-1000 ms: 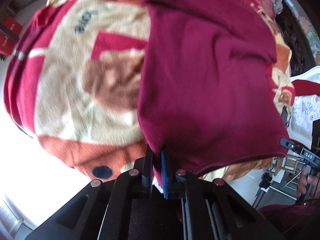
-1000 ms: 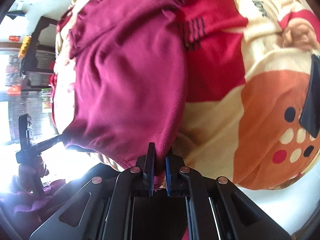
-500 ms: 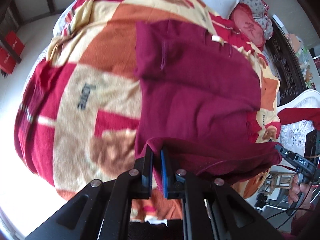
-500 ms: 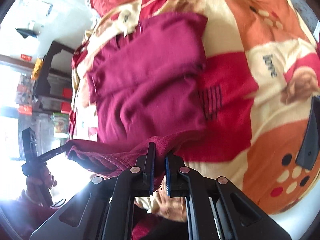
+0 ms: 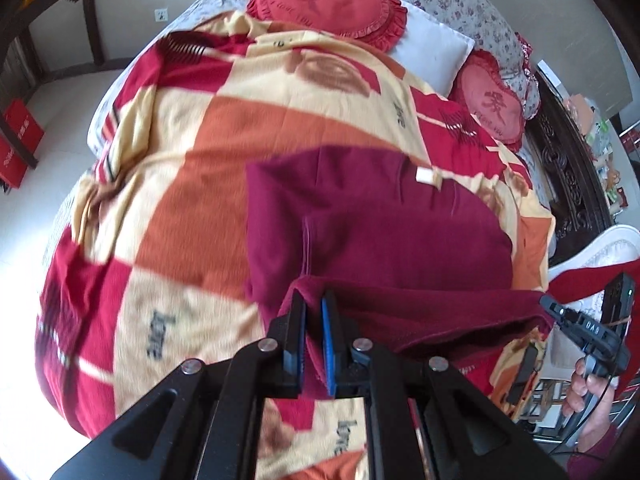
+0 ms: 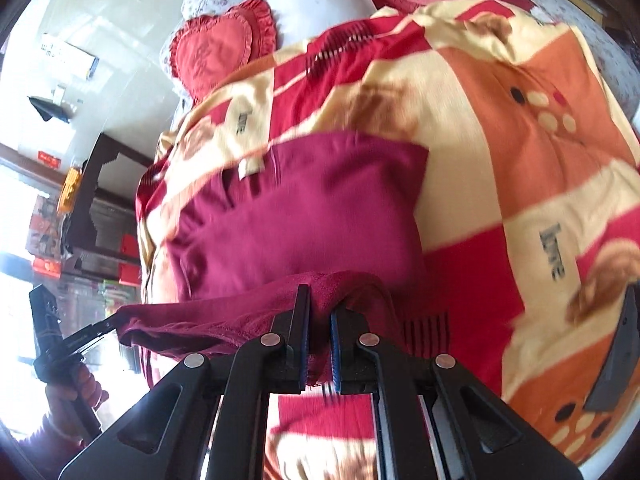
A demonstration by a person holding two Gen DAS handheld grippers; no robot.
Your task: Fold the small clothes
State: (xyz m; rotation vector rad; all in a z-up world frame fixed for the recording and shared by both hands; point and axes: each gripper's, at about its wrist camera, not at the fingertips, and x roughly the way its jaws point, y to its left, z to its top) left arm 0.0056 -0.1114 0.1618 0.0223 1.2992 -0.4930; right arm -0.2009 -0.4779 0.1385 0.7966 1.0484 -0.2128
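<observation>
A maroon garment (image 5: 380, 220) lies on the patterned blanket (image 5: 192, 168) of a bed. Its near hem is lifted off the blanket and stretched between both grippers. My left gripper (image 5: 314, 312) is shut on the hem's left corner. My right gripper (image 6: 319, 312) is shut on the hem's right corner; it also shows at the right edge of the left wrist view (image 5: 560, 314). The garment (image 6: 304, 216) has a white label (image 5: 425, 176) near its far edge. The left gripper also shows at the left of the right wrist view (image 6: 100, 326).
Two red heart cushions (image 5: 324, 4) and a white pillow (image 5: 432, 52) lie at the head of the bed. A dark carved headboard (image 5: 568, 168) stands at the right. Dark wooden furniture (image 6: 104, 200) and red boxes (image 5: 16, 140) stand on the floor beside the bed.
Both grippers have lifted the near hem and carried it up over the garment toward the far edge. The views now look further up the bed to the cushions.
</observation>
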